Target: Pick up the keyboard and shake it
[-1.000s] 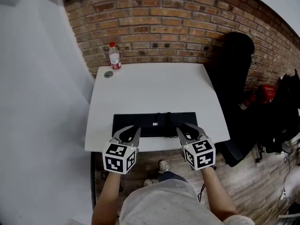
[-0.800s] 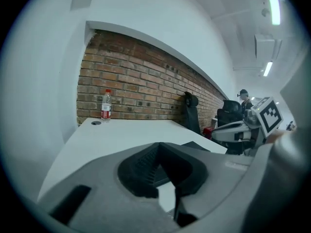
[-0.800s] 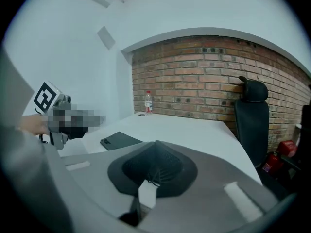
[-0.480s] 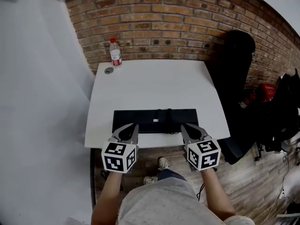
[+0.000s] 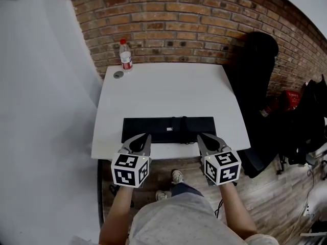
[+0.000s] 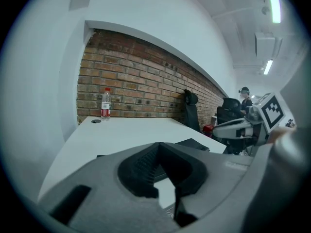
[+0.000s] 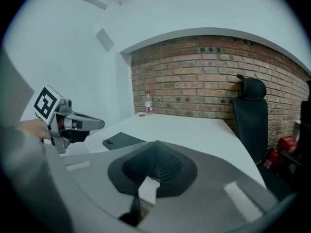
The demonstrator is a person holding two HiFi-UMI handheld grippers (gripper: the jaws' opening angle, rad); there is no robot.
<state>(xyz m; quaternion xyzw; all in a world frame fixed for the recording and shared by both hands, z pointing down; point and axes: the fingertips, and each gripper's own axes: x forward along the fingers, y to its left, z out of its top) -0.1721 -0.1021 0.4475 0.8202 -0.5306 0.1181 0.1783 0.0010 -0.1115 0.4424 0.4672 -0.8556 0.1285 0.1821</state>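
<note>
Left gripper jaws together, nothing between them. Right gripper same: closed, empty. In the head view both tips sit at the near long edge of the flat black rectangular keyboard, one toward each end; can't tell if they touch it. Keyboard lies flat on the white rectangular table, close to its front edge. Clear plastic water bottle with red label stands at the far left corner, against the red brick wall.

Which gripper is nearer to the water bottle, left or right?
Left. The left gripper is at the table edge, on the same side as the water bottle; the right gripper is farther, toward the other side.
</note>
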